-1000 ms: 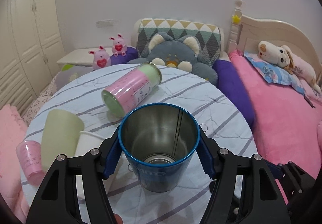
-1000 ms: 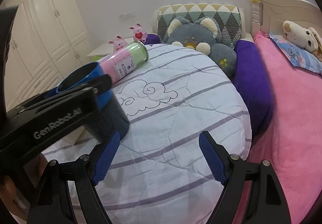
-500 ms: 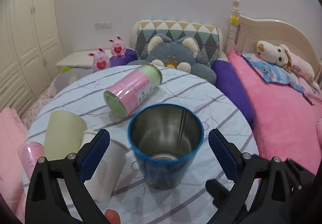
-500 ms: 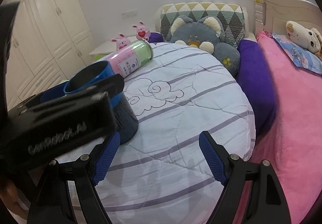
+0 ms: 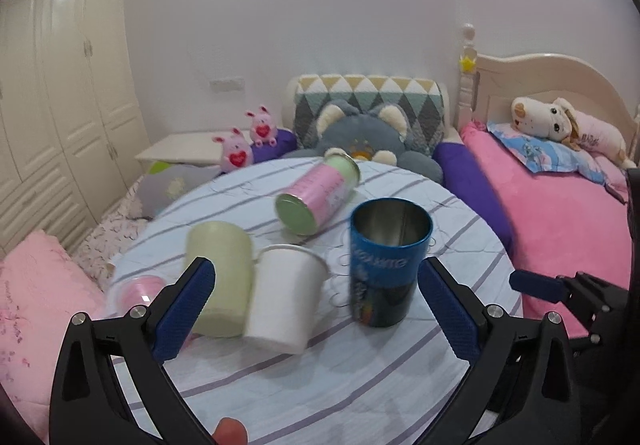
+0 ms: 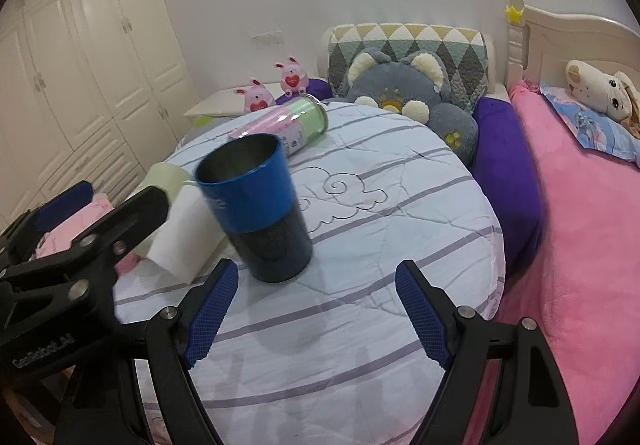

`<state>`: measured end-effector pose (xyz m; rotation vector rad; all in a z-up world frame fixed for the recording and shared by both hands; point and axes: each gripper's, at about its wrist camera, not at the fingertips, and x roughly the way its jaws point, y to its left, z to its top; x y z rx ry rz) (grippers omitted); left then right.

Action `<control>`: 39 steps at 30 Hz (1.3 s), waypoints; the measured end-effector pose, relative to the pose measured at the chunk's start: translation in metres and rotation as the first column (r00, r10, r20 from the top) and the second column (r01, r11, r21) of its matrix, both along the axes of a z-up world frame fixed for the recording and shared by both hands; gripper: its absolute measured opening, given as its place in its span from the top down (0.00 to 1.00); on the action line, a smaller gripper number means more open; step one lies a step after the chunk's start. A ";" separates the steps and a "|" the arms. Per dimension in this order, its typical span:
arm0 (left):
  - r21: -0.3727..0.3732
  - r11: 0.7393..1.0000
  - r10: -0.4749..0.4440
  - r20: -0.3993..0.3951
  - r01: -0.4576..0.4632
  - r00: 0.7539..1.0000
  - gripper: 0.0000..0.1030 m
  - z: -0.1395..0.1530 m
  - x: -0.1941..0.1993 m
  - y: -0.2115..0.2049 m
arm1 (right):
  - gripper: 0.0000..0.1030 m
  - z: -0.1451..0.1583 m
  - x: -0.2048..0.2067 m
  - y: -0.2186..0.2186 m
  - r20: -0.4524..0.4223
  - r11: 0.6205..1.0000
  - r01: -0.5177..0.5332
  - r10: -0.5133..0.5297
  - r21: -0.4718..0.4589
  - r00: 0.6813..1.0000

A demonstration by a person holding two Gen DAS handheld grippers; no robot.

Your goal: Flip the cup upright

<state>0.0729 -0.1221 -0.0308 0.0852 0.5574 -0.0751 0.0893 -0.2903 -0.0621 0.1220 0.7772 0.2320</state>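
Observation:
A blue metal cup (image 5: 386, 265) stands upright on the round striped table (image 5: 320, 373), mouth up; it also shows in the right wrist view (image 6: 260, 205). My left gripper (image 5: 316, 313) is open and empty, back from the cup, with a white cup (image 5: 284, 297) and a pale green cup (image 5: 218, 277) lying on their sides between its fingers. My right gripper (image 6: 316, 313) is open and empty, just in front of the blue cup. A pink and green can (image 5: 318, 197) lies on its side behind.
A small pink cup (image 5: 132, 293) lies at the table's left edge. A grey cat plush (image 5: 360, 133) and patterned cushion (image 5: 368, 97) sit behind the table. A pink bed (image 5: 560, 213) runs along the right. White wardrobes (image 5: 60, 85) stand at the left.
My left gripper opened, let go of the blue cup and pulled back and left. The cup stays upright on the table. My right gripper drew back a little.

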 end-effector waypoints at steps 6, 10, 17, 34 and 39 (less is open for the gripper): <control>-0.013 0.999 0.051 0.007 -0.051 0.999 0.00 0.006 -0.023 0.028 | 0.20 0.010 -0.016 0.019 0.042 0.999 -0.030 0.031 -0.027 0.999; -0.025 0.997 0.077 0.014 -0.077 0.997 0.00 0.008 -0.038 0.045 | 0.20 0.016 -0.028 0.030 0.077 0.998 -0.059 0.062 -0.038 0.995; -0.033 0.991 0.134 0.026 -0.133 0.991 0.00 0.011 -0.062 0.070 | 0.20 0.026 -0.043 0.043 0.124 0.994 -0.088 0.096 -0.065 0.988; -0.018 0.989 0.149 0.055 -0.148 0.987 0.00 0.012 -0.087 0.076 | 0.20 0.046 -0.079 0.051 0.250 0.985 -0.156 0.169 -0.072 0.953; -0.032 0.990 0.143 0.084 -0.141 0.986 0.00 0.014 -0.093 0.074 | 0.20 0.046 -0.082 0.049 0.262 0.985 -0.157 0.170 -0.069 0.950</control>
